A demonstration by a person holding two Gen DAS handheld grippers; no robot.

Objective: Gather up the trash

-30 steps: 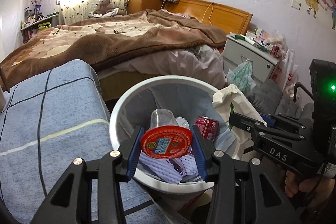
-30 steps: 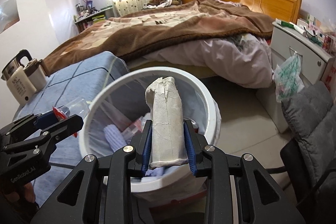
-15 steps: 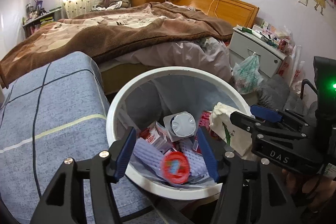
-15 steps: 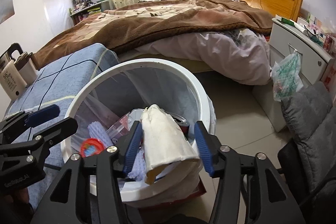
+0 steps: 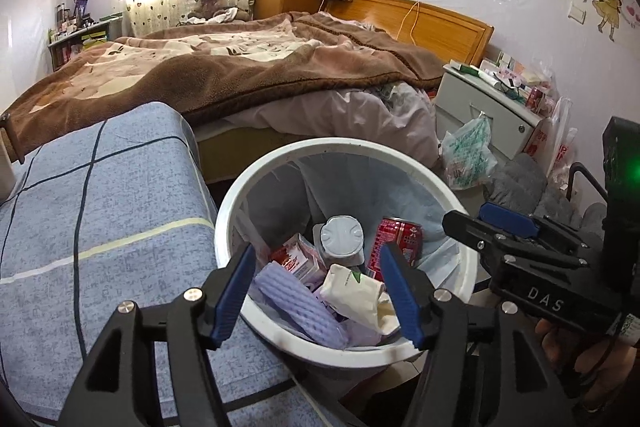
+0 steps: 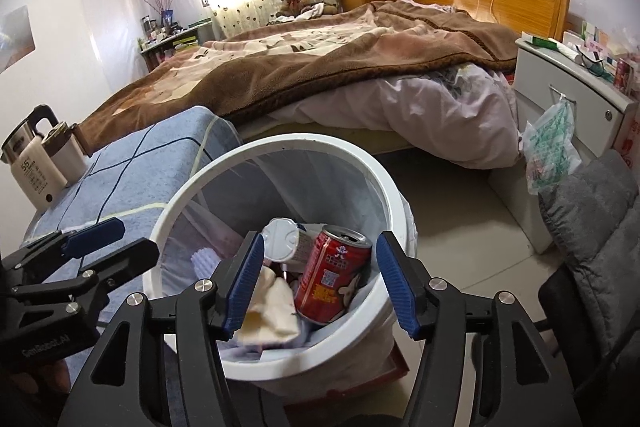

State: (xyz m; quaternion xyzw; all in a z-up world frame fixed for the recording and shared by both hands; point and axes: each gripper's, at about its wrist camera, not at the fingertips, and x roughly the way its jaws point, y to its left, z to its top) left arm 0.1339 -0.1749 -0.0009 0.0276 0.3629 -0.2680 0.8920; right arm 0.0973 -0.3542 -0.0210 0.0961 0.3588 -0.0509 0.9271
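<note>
A white bin [image 5: 340, 147] [image 6: 280, 143] with a liner holds the trash. Inside lie a red can [image 5: 396, 239] [image 6: 336, 275], a crumpled white paper wad [image 5: 356, 291] [image 6: 272, 303], a purple foam sheet [image 5: 296, 303], a foil-lidded cup [image 5: 340, 239] and a red-and-white carton [image 5: 296, 259]. My left gripper [image 5: 316, 267] hovers over the bin's near rim, jaws opening, nothing between the pads. My right gripper [image 6: 320, 251] hangs over the bin too, jaws opening and empty, with the can below it. Each gripper shows at the edge of the other's view.
A blue checked cloth surface [image 5: 100, 227] adjoins the bin on the left, with a kettle [image 6: 32, 167] on it. A bed with a brown blanket [image 5: 240, 75] lies behind. A nightstand [image 5: 488, 111], a green plastic bag [image 5: 468, 155] and a grey jacket [image 6: 592, 219] crowd the right.
Both grippers opened. The red-lidded cup fell from the left one and the white paper wad from the right one into the bin.
</note>
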